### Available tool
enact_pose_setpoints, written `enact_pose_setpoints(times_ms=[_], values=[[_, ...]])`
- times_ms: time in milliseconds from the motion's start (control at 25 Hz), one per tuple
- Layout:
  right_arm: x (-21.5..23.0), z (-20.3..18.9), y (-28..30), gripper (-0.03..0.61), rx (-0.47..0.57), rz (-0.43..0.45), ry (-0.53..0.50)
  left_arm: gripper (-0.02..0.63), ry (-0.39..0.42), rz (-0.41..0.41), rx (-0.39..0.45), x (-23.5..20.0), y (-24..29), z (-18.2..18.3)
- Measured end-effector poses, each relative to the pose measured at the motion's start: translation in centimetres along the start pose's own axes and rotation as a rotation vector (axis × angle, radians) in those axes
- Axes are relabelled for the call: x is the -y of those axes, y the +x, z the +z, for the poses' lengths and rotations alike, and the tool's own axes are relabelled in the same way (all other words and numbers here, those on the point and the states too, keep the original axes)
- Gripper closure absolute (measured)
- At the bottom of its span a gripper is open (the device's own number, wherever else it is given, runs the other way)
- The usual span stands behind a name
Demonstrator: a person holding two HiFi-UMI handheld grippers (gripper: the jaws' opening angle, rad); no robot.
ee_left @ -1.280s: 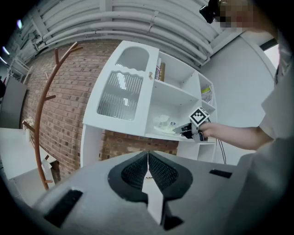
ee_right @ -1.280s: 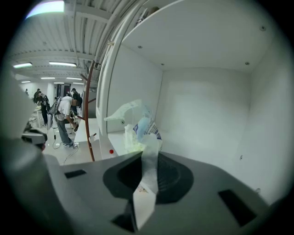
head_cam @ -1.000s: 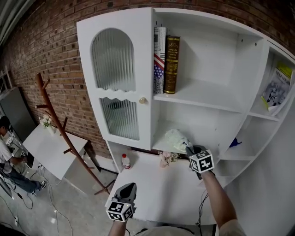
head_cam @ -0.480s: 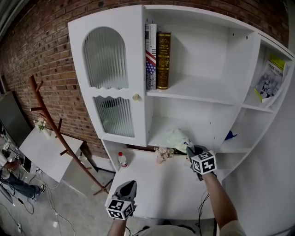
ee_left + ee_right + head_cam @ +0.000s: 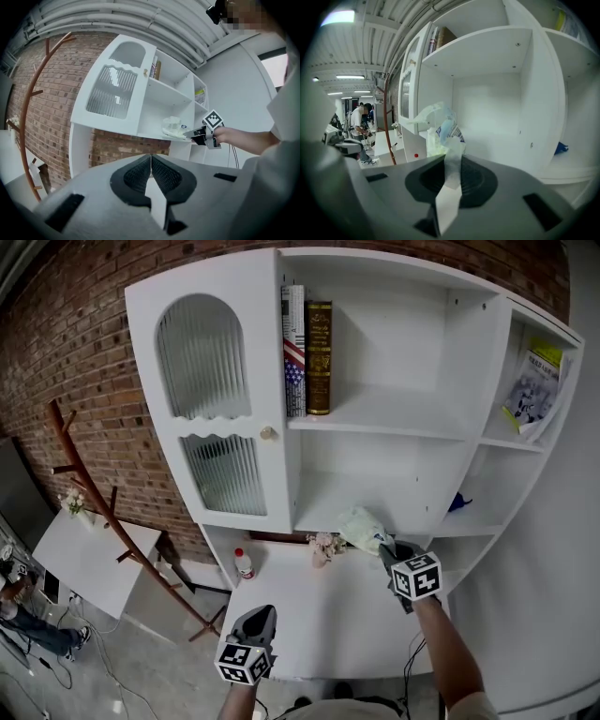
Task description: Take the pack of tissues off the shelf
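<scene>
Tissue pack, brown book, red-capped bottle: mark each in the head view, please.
tissue pack [image 5: 359, 524], head view, middle of its pale wrapper.
brown book [image 5: 319, 357], head view, middle of its spine.
bottle [image 5: 244, 567], head view, white body below the red cap.

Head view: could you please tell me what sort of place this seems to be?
Probably a workshop or studio dressed up like a home: a bare brick wall, a white shelf cabinet holding a few books, and a wooden coat stand beside it.
</scene>
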State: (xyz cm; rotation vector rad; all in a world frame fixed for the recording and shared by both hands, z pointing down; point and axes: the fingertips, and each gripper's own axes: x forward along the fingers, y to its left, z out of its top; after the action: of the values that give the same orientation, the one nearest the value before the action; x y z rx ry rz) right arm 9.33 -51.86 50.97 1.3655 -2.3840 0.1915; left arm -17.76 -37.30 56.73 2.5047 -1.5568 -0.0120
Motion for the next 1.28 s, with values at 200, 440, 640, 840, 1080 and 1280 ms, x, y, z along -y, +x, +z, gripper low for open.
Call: enact_pose_setpoints(times_ms=[200, 440, 640, 840, 1080, 1280], values=[[-0.6, -1.1, -1.5, 0.518, 0.016, -0.023, 0.036, 0.586, 0.004, -0.028, -0.007, -0.1, 0.1, -0.2], [-0.9, -2.5, -3.2, 0.518, 0.024, -0.051, 0.074, 0.588, 0.014, -0.061, -0.013, -0.1, 0.6, -0.2], [-1.2, -3.6, -4.5, 0.518, 0.034, -0.073, 0.106, 0.588, 0.018, -0.082, -0.01, 0.0, 0.9, 0.0], [-1.5, -4.8, -5.8, 0.518, 0.051, -0.109, 0.144, 0.588, 0.024, -0.113, -0.015, 0.0, 1.4, -0.2], [-2.2, -6.7, -7.5, 0.518, 0.059, -0.131, 0.183, 0.588, 0.025, -0.146, -0.025, 0.4, 1.9, -0.5], [-2.5, -7.4, -9.2, 0.518, 0.077, -0.138, 0.208, 0.588, 0.025, -0.16, -0.019, 1.0, 2.0, -0.1]])
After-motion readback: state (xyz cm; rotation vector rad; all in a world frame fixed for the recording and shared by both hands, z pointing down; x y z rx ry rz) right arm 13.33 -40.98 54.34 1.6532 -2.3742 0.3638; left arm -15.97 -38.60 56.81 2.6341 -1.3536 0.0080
